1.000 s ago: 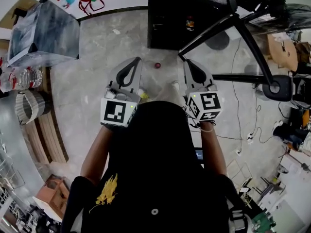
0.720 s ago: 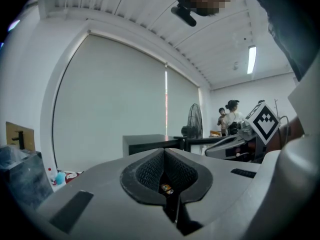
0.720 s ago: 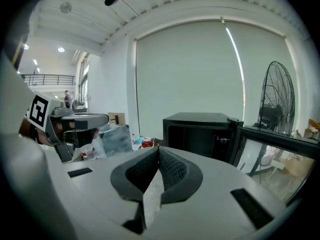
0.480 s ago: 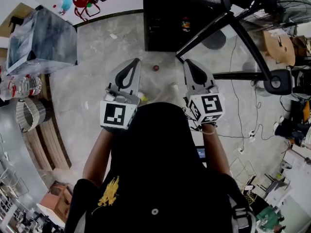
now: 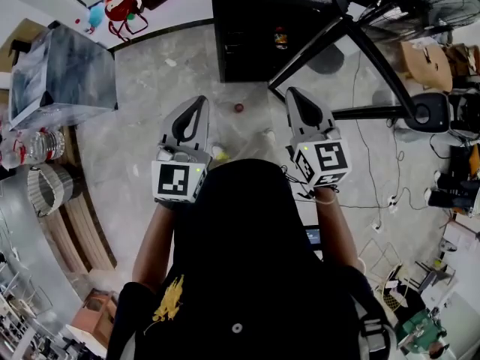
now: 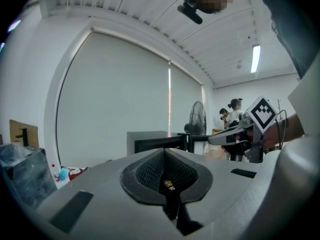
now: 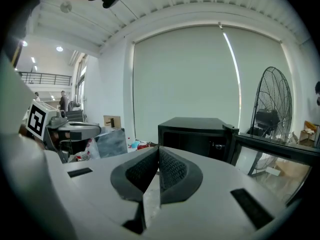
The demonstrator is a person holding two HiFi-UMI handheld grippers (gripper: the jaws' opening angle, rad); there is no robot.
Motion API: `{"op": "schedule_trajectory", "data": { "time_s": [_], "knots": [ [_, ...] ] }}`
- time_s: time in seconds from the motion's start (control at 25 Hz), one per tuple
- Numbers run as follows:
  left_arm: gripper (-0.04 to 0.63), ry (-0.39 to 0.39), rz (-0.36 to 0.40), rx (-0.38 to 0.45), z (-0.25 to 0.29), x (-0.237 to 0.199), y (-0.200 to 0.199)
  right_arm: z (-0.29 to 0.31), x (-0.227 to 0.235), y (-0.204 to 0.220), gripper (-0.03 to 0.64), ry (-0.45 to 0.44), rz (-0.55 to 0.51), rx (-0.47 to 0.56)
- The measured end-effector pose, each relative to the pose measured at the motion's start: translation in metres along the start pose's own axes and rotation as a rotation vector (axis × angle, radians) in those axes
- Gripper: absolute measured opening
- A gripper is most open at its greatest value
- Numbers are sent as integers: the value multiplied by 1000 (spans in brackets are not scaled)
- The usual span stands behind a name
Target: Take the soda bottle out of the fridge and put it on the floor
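Observation:
The black fridge [image 5: 255, 21] stands on the floor ahead with its door [image 5: 330, 43] swung open to the right. A small red-and-dark thing [image 5: 280, 37] shows inside it, likely the soda bottle. My left gripper [image 5: 196, 103] and right gripper [image 5: 292, 94] are held side by side in front of me, short of the fridge. Both point at it, shut and empty. In the right gripper view the fridge [image 7: 192, 131] sits just past the closed jaws of the right gripper [image 7: 158, 149]. The left gripper [image 6: 163, 151] is shut as well.
A small red thing [image 5: 238, 108] and a white thing [image 5: 268, 133] lie on the floor between the grippers and the fridge. A standing fan [image 5: 442, 6] and cables [image 5: 375, 201] are at the right. A clear box [image 5: 64, 66] and a woven basket [image 5: 45, 186] are at the left.
Both grippers have edged forward towards the fridge, and the head view has shifted a little. Their jaws have stayed shut.

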State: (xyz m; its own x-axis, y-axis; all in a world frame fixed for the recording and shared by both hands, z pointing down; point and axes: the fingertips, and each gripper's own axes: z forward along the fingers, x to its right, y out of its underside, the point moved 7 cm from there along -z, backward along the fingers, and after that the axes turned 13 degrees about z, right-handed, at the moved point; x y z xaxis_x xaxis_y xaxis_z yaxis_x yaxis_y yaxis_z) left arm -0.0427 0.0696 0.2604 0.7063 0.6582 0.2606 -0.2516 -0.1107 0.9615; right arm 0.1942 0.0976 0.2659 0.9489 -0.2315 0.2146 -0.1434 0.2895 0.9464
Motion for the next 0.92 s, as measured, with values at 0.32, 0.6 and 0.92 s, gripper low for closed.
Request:
{"op": "schedule_trajectory", "data": {
  "time_s": [0.32,0.6,0.92],
  "knots": [
    [18,-12,10,-26,-5,-9,3,-5,10,-5,-3,31,1,8],
    [18,8,4,-26,-13,-13,7,-4,11,-7,-3,38,-65,-9],
    [18,27,6,-36,-14,12,20,-11,31,-5,-3,42,-102,-2]
  ]
}}
